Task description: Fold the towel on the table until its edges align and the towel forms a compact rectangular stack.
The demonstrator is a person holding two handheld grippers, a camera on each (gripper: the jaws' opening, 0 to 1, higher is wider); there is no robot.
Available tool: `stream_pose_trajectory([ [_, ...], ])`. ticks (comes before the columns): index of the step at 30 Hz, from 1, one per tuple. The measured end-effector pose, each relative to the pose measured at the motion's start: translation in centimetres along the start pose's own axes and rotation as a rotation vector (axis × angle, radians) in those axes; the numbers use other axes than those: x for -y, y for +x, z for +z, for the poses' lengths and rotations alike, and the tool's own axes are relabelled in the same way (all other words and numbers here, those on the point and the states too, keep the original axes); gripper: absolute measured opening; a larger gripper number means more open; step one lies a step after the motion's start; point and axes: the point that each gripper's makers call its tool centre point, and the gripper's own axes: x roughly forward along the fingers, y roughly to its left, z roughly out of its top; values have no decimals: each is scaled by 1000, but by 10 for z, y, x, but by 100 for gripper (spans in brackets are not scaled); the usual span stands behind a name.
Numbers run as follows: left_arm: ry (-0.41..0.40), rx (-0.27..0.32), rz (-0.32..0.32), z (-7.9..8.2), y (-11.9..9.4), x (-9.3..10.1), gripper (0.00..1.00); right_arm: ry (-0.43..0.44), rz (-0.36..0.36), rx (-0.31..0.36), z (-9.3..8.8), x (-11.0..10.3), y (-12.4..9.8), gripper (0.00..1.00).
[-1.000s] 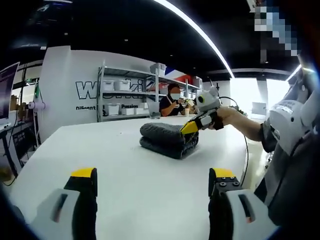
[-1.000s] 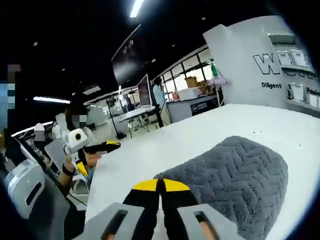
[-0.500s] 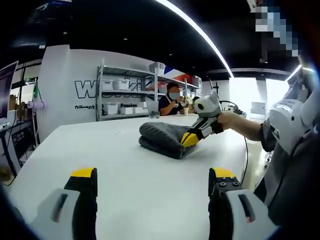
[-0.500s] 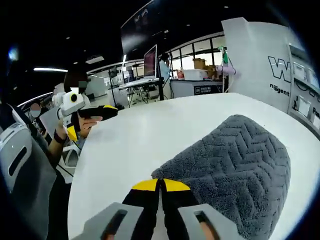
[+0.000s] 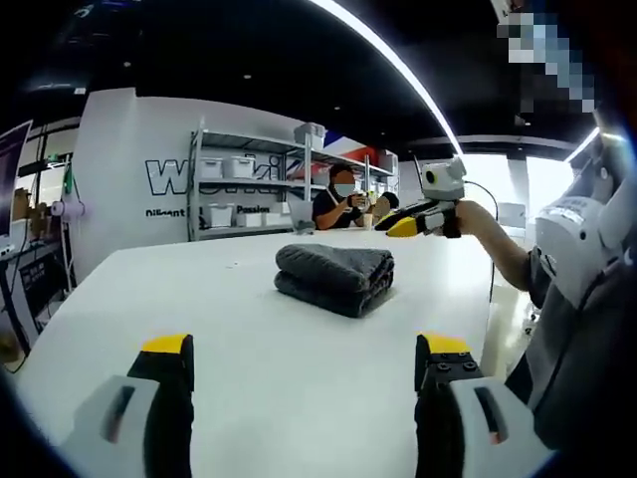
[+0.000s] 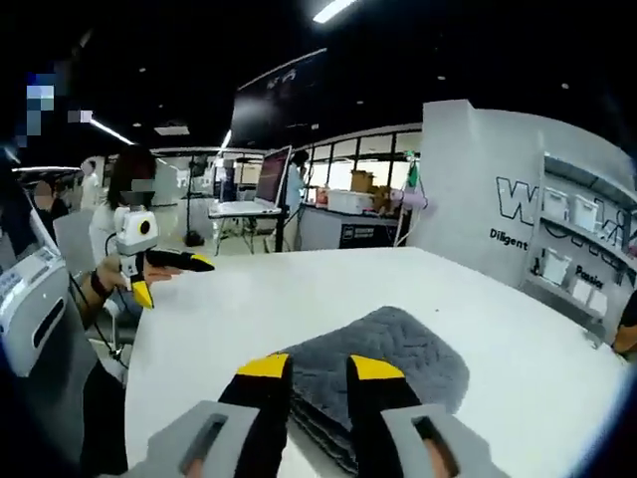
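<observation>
A grey towel (image 5: 333, 277) lies folded into a thick compact stack in the middle of the white table (image 5: 219, 329). In the left gripper view my left gripper (image 5: 304, 349) hovers low over the table's near part, well short of the towel, jaws wide open and empty. My right gripper (image 5: 416, 223) hangs in a hand above and to the right of the towel, clear of it. In the right gripper view my right gripper (image 6: 318, 368) stands a little open, with the towel (image 6: 398, 344) below and beyond its tips. The left gripper (image 6: 167, 265) shows at the table's far left edge.
Metal shelving with white bins (image 5: 244, 189) stands against the lettered wall behind the table, and a person (image 5: 341, 202) sits beside it. Desks with monitors (image 6: 267, 184) fill the room's other side. The person's sleeve (image 5: 587, 299) borders the table's right edge.
My right gripper has opened, let go of the towel's edge and lifted up and away from it. The towel stays folded on the table. My left gripper has held still.
</observation>
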Motion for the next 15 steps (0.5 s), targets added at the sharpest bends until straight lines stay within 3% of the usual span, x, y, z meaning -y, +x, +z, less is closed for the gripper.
stream_pose_trajectory([
  [5,-1,-3,-2,-1,2,0,97,53,-132,3,-12,27,-34,33],
  [9,-3,-10,-2,-3,2,-1,97,163,-229,-48,-45,40,-60,45],
  [15,-12,6,20,-2,-2,-2,97,260,-327,-134,-89,36,-82,66],
])
